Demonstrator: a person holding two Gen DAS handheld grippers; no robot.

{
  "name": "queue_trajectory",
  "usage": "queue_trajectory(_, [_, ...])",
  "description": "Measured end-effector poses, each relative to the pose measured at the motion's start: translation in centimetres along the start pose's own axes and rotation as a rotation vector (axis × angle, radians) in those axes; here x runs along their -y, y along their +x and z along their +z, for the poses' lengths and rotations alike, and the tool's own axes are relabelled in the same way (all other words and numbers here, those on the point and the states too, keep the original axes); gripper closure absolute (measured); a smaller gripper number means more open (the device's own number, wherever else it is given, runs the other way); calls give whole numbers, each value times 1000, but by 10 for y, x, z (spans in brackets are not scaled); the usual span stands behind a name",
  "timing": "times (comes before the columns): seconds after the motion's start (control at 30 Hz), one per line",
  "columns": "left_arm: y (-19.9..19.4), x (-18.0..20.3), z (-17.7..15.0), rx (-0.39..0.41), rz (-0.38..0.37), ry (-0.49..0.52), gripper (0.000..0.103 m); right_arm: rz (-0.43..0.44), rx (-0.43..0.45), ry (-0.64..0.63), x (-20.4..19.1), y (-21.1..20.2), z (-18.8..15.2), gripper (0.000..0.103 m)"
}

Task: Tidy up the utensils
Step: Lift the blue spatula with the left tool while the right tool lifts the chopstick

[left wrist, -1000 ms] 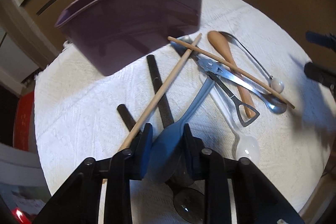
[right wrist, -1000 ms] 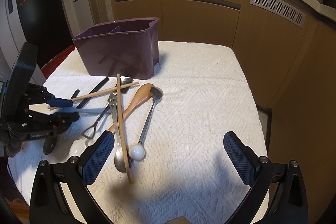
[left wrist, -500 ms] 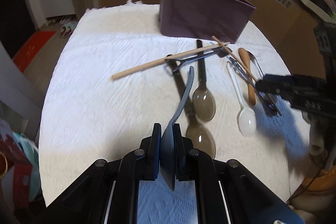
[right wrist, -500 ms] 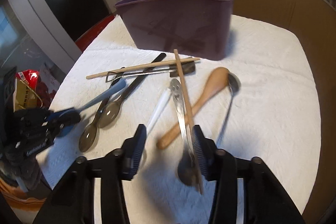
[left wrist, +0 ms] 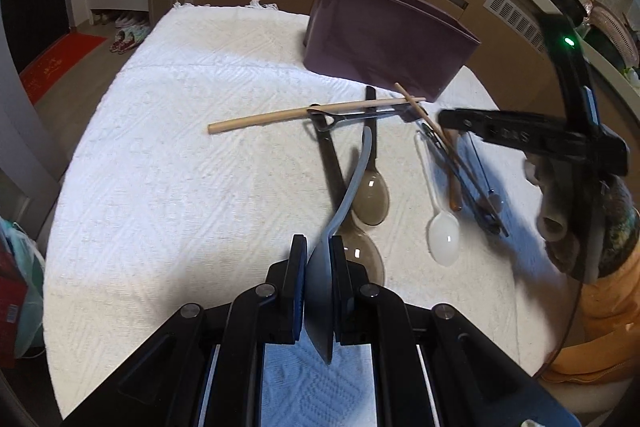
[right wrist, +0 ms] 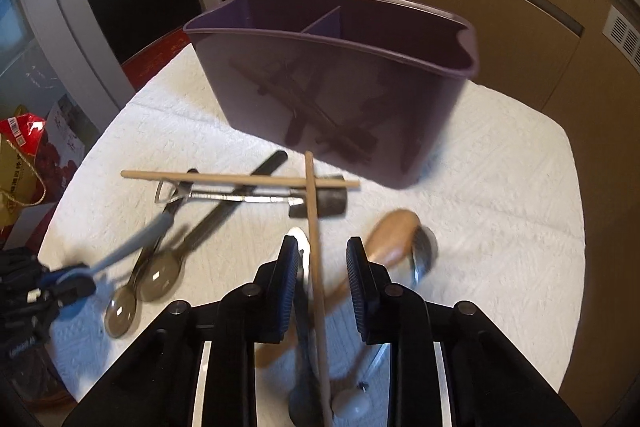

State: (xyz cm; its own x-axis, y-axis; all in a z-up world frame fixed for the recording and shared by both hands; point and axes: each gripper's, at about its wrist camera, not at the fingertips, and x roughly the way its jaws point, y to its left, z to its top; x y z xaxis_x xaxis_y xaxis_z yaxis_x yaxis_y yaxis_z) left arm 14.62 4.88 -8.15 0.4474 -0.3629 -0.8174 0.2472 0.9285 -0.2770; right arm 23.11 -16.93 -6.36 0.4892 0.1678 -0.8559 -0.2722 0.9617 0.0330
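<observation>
Blue spoon [left wrist: 352, 183]: plastic, light, with a long, thin, curved handle that may flex. It is clamped by its bowl, edge-on, between the fingers of the left gripper [left wrist: 318, 291], and the handle points out over the desk [left wrist: 180, 167] toward the caddy. A smooth bowl makes a slippery hold; a grip nearer the neck would probably sit firmer.

Wooden chopstick [right wrist: 316, 267]: 1 slim, stiff, light, round stick, apt to roll. It runs lengthwise through the gap of the right gripper [right wrist: 320, 279], whose fingers are closing around it; the pads do not yet press it. A metal spoon [right wrist: 302, 259] lies just beside it in the same gap, so the fingers may catch both.

Second chopstick [left wrist: 312, 113]: lies crosswise near the caddy, over a steel slotted utensil [right wrist: 224, 195] with a looped handle end.

2 smoky translucent spoons [left wrist: 370, 195]: smooth plastic with dark flat handles, side by side on the desk, partly under the blue handle.

White spoon [left wrist: 442, 235]: glossy, ceramic or plastic, I cannot tell which; if ceramic, it is fragile. It lies apart from the smoky pair.

Wooden spoon [right wrist: 390, 231]: warm brown with a rounded bowl, blurred, just right of the right fingers. A thin metal spoon with a white ball end [right wrist: 352, 401] lies alongside it.

Purple caddy [right wrist: 332, 87]: rigid, glossy plastic, 2 compartments split by 1 divider. Both look empty, so sorting has barely begun.

Cloth: white, with a woven diamond texture, covering the round desk; it offers fair friction.
</observation>
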Motion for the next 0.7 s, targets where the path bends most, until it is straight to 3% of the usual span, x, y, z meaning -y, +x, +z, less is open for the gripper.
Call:
queue_trajectory(0.23, [3, -1, -3, -24, -4, -2, 94, -20, -45, 4, -9, 39, 20, 78])
queue_trajectory(0.33, [5, -1, -2, -39, -9, 7, 94, -20, -59, 9, -9, 40, 17, 97])
queue_trajectory(0.43, [8, 4, 0, -61, -2, 53, 93, -14, -56, 27, -6, 27, 10, 97])
queue_trajectory(0.6, [17, 19, 8, -111, 15, 175, 76, 6, 8, 40, 1, -16, -14, 97])
queue_trajectory(0.7, [26, 27, 16, -150, 34, 244, 75, 17, 30, 61, 7, -33, -27, 97])
